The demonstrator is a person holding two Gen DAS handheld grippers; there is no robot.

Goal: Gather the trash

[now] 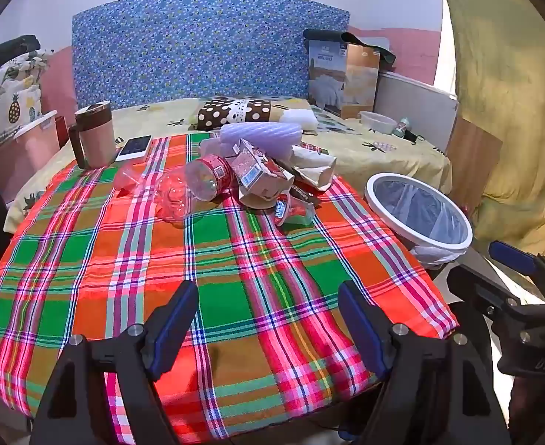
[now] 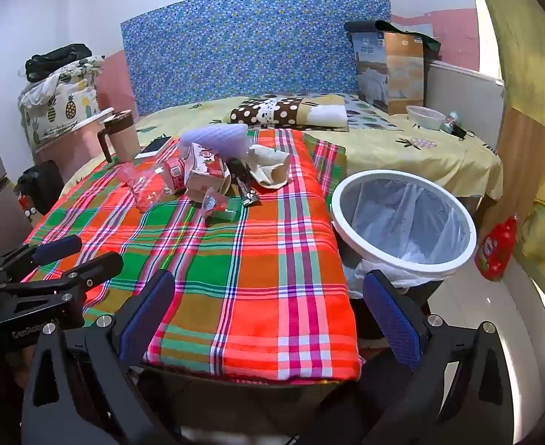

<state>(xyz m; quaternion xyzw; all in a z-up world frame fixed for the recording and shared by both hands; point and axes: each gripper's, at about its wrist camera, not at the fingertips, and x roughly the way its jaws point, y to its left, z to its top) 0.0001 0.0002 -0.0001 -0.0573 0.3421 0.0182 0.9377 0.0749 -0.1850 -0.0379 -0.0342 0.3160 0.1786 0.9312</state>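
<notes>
A heap of trash lies at the far end of the plaid tablecloth [image 1: 235, 278]: a crushed clear bottle with a red label [image 1: 194, 185], a pink-and-white carton [image 1: 257, 176], a lilac foam sleeve [image 1: 261, 135], crumpled paper [image 1: 315, 167] and a small plastic cup [image 1: 291, 211]. The heap also shows in the right wrist view [image 2: 213, 174]. A white bin [image 1: 418, 213] with a clear liner stands at the table's right edge, also in the right wrist view [image 2: 402, 218]. My left gripper [image 1: 268, 315] is open and empty over the near cloth. My right gripper [image 2: 268, 307] is open and empty at the near right corner.
A brown-lidded mug [image 1: 94, 133] and a phone [image 1: 135, 147] sit at the table's far left. A bed with a dotted pillow [image 1: 235, 111], a cardboard box [image 1: 342, 78] and a bowl [image 1: 376, 120] lies behind. A red bottle [image 2: 494, 248] stands on the floor right of the bin.
</notes>
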